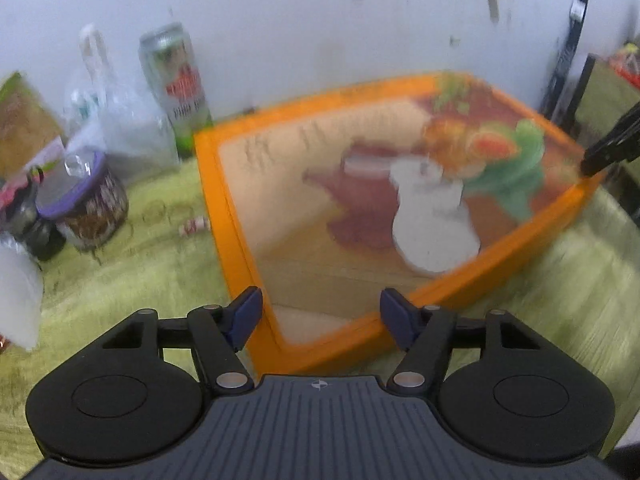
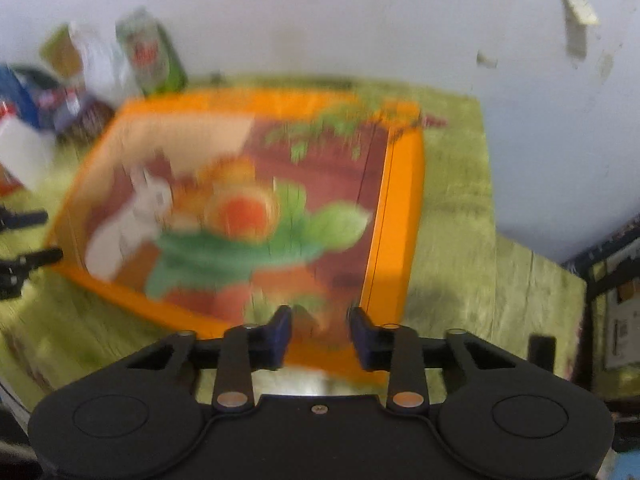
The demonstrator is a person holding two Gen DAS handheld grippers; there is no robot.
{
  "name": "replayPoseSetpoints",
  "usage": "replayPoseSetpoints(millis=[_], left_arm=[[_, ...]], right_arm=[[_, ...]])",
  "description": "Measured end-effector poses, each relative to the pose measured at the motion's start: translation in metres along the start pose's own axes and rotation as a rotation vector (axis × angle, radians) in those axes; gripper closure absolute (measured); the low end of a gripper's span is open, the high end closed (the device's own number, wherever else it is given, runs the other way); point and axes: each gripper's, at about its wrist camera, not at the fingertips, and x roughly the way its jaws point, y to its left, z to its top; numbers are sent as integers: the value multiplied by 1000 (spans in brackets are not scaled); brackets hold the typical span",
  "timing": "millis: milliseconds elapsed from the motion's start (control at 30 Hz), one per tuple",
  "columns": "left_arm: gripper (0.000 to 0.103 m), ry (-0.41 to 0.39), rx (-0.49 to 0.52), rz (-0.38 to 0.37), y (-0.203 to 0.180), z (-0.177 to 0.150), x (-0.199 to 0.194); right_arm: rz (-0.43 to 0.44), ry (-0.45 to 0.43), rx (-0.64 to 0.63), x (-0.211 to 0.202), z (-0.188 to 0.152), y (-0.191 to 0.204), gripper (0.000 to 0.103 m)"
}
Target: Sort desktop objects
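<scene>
A flat orange box (image 1: pixel 320 200) with a picture of a white rabbit and vegetables on its lid lies slanted on the green tablecloth (image 1: pixel 120 280). My left gripper (image 1: pixel 322 314) has the box's near corner between its blue pads, which touch both orange sides. In the right wrist view the same box (image 2: pixel 396 208) fills the middle. My right gripper (image 2: pixel 320 334) is shut on its near orange edge. The right gripper's black fingers (image 1: pixel 608 148) show at the box's far right corner, and the left gripper's fingers (image 2: pixel 28 260) at the box's left edge. Both views are blurred.
Against the white wall at the back left stand a green drink can (image 1: pixel 176 84), a clear plastic bag (image 1: pixel 108 112), a purple-lidded jar (image 1: pixel 84 200) and a white object (image 1: pixel 16 292). A small wrapped sweet (image 1: pixel 194 225) lies beside the box. A chair (image 1: pixel 608 92) stands at the right.
</scene>
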Motion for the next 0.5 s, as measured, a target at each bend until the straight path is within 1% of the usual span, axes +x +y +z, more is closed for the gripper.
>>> replayPoseSetpoints(millis=[100,167,267,333,400,433,467,500], left_arm=[[33,-5,-48,-16,6,-7,-2],[26,-4,-33,-2,4,-7,-1],[22,-7,-52,-8,8,-10,3],[22,13,-63,-7,8,-6,4],[26,47,-58,-7,7,3,4],[31,47,-43,-4,7,9,0],[30,41,-26,-2,6,15,-3],[29,13,-5,2,7,22,-7]], right_arm=[[-43,-5,-41,4,-7,9,76],[-60,-1,-50,4,-8,12,76],[-59,4,-31,7,-7,9,75],[-51,1,-25,6,-7,7,75],[-49,9,-33,7,-5,8,76],[-49,21,-45,8,-1,10,76],[-45,22,-53,5,5,10,76],[-38,3,-55,0,12,8,76]])
